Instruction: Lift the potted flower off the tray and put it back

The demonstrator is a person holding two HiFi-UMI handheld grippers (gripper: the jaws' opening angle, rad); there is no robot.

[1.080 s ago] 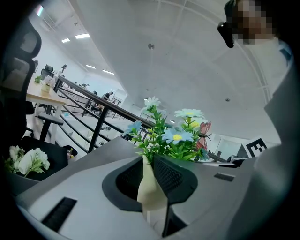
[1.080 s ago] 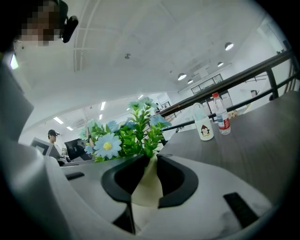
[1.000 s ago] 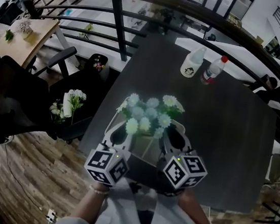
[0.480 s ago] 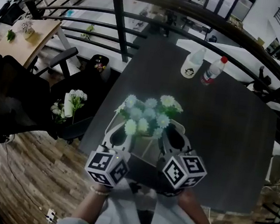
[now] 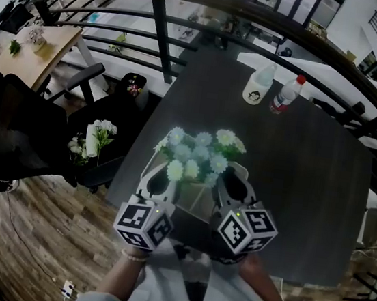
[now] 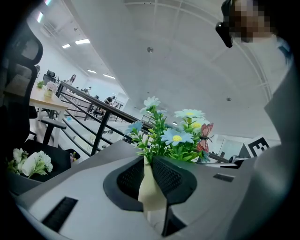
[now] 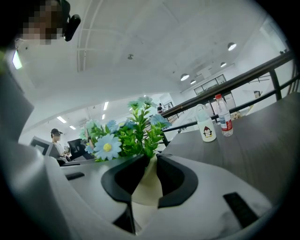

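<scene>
The potted flower (image 5: 198, 156) stands up straight in the lower middle of the head view, right between my two tools. The left tongs (image 5: 166, 175) are on its left side and the right tongs (image 5: 233, 180) are on its right side, so both hands are just as near. I think the next lift has to go straight up, along the stems, or the pot may tip. From above, the flowers hide the rim, so I cannot see the grip there. The left gripper view shows it: the left tongs (image 6: 149, 164) are closing, about half open, with the cream pot wall pinched between the pads. In the right gripper view, the right tongs (image 7: 150, 161) pinch the other wall the same way. I cannot see the tray under the pot, so I cannot tell if it is off the dark bench (image 5: 310, 169).
</scene>
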